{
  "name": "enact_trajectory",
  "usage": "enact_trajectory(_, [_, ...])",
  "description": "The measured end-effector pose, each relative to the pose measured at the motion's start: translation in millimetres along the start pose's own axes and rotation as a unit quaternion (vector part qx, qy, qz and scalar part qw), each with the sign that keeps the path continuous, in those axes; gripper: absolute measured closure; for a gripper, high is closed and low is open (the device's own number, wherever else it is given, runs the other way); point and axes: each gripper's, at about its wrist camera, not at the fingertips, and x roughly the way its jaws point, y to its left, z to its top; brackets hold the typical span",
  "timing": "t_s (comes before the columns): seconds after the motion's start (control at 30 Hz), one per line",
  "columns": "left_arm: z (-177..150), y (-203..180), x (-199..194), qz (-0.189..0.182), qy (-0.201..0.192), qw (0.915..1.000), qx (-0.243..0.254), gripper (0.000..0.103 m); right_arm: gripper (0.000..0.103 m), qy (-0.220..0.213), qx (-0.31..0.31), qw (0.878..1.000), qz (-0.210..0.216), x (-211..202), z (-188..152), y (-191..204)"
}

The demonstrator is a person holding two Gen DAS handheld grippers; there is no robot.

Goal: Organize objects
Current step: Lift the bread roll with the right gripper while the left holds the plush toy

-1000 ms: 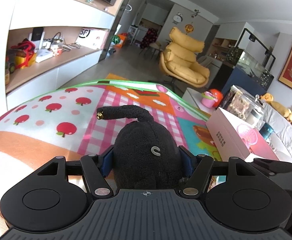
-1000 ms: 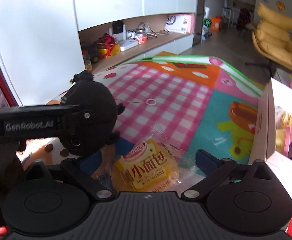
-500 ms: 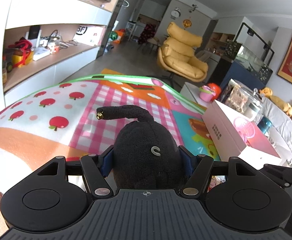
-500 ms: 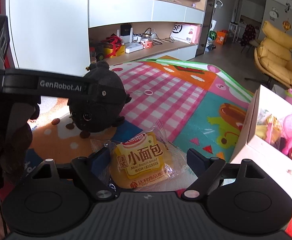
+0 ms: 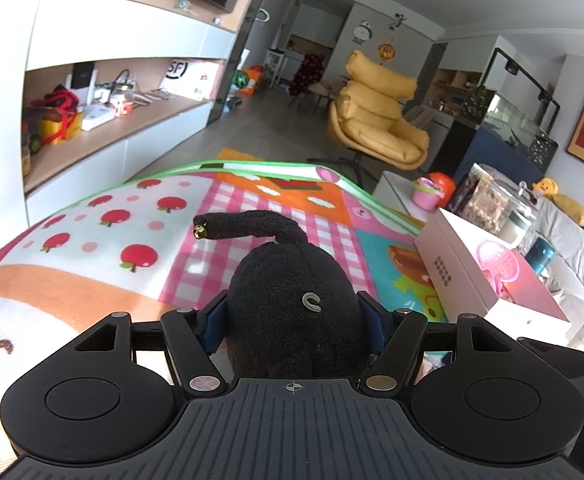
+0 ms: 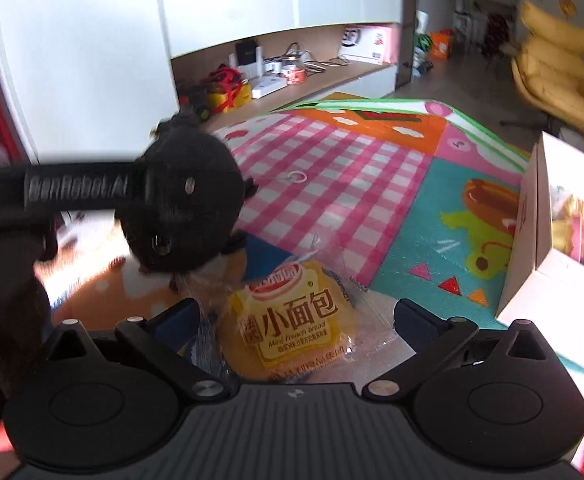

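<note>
Filling the lower centre of the left wrist view, the left hand-held gripper (image 5: pixel 293 318) clamps a black plush toy (image 5: pixel 292 304) between its blue pads, above the colourful play mat (image 5: pixel 104 240); a pink box (image 5: pixel 487 276) sits at right.

At the lower centre of the right wrist view, the right hand-held gripper (image 6: pixel 295 318) has just been opening; its jaws stand wide, with a packaged mini bread (image 6: pixel 292 328) lying between them on the mat, untouched. The plush hangs at left centre.

A yellow armchair (image 5: pixel 379 128) stands beyond the play mat (image 5: pixel 140 240).
</note>
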Motion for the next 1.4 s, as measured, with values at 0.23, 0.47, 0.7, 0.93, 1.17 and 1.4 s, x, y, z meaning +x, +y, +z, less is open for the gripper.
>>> enact_trajectory(0.23, [3,8,-4,0.002,-0.008,0.9998,-0.016,0.032,0.0,-0.013,-0.06,0.996,-0.07,-30,-13,-7])
enact_trajectory(0.47, [3,9,-2,0.007,-0.01,0.9998,-0.017,0.032,0.0,0.044,0.113,0.991,0.061,-28,-5,-41])
enact_trajectory(0.7, [3,16,-5,0.024,-0.016,0.9994,-0.02,0.032,0.0,0.062,0.154,0.985,0.054,9,19,-29])
enact_trajectory(0.93, [0,19,-6,0.022,-0.01,0.9994,-0.025,0.032,0.025,0.058,0.092,0.994,-0.009,25,26,-2])
enact_trajectory(1.17, [-11,1,-12,0.002,0.011,0.9999,0.009,0.032,0.045,0.061,0.054,0.997,-0.011,-8,13,-10])
enact_trajectory(1.4, [-14,-40,-14,-0.039,0.044,0.9969,0.053,0.032,0.045,-0.007,0.091,0.994,-0.057,-89,-15,-59])
